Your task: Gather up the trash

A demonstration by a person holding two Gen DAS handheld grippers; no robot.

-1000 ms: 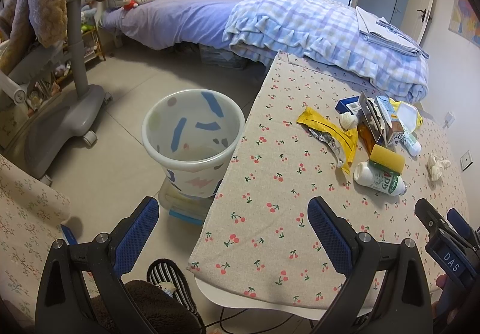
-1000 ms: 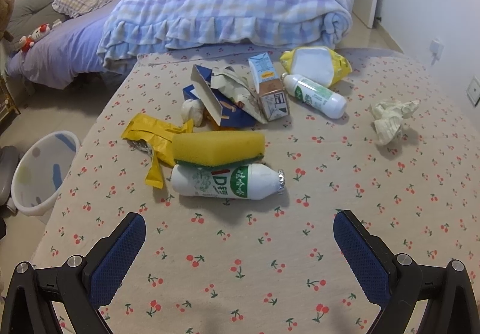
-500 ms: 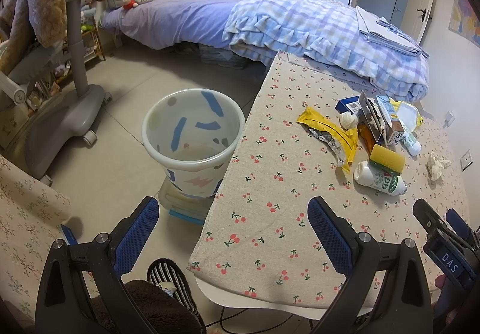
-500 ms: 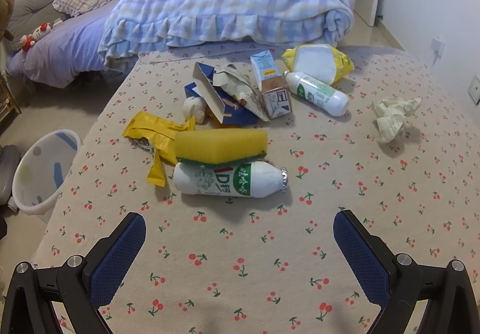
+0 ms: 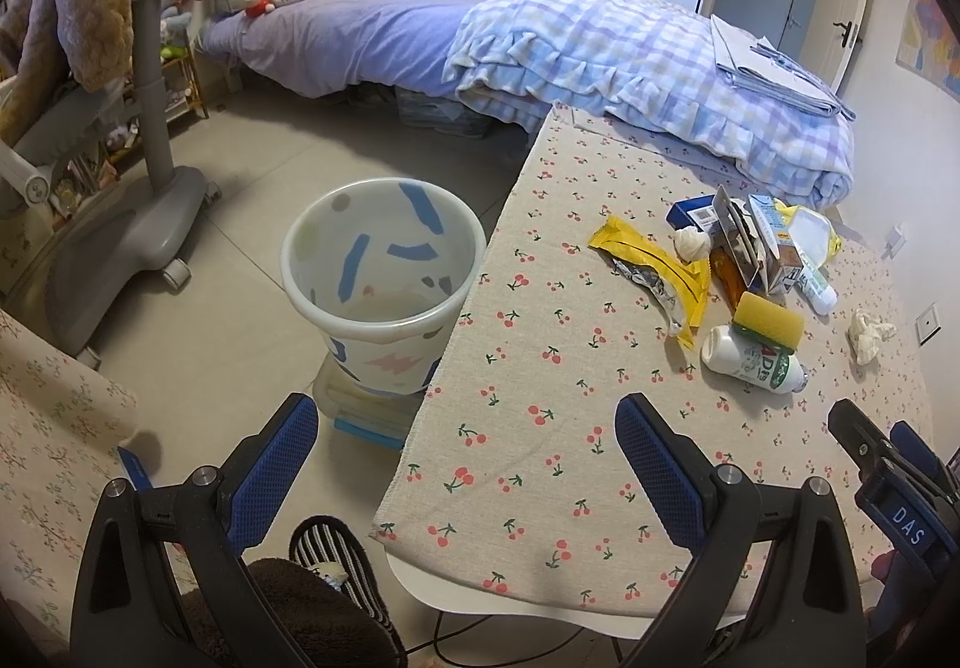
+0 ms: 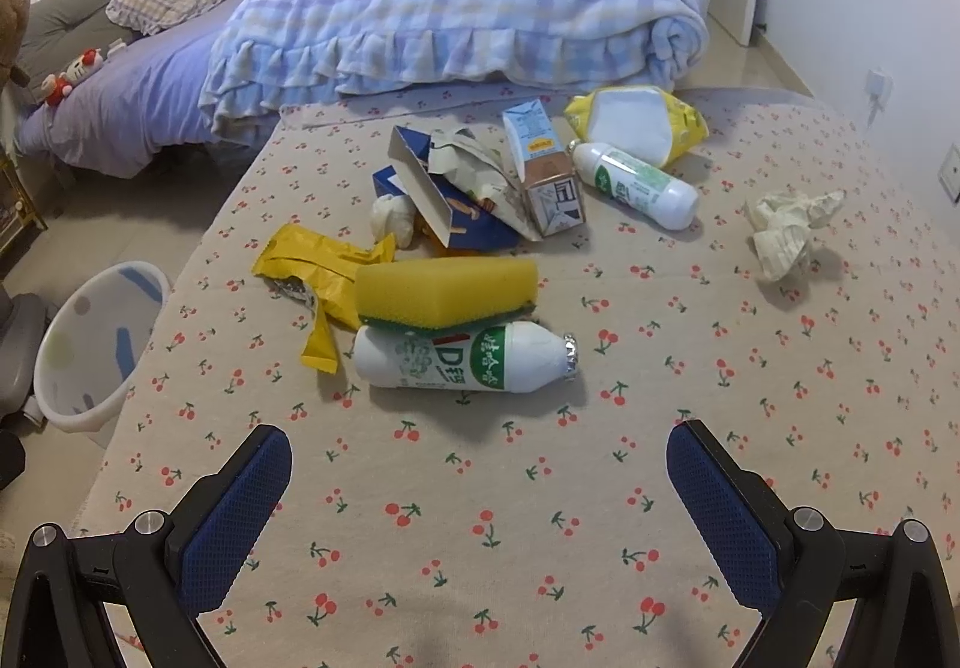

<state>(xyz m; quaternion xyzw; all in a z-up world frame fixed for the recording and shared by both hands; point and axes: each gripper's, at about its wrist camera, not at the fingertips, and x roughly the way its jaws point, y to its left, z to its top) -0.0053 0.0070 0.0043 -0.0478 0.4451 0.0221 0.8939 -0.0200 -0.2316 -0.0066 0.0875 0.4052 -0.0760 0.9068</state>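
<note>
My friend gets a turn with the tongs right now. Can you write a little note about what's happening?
Left tongs: open, empty, over the table's near edge beside the bin.
Right tongs: open, empty, facing the trash pile.
Nearest: white bottle lying with the yellow sponge leaning on it. Behind: yellow wrapper, milk carton, second bottle; crumpled tissue off to the right.
Done: no trash visible in the bin.
Left: everything.

Beige tablecloth (image 6: 660,428) with red cherries; yellow sponge (image 6: 447,281) on a white, green-labelled bottle (image 6: 462,356); white bin (image 5: 384,272), blue patches, centre left.
</note>
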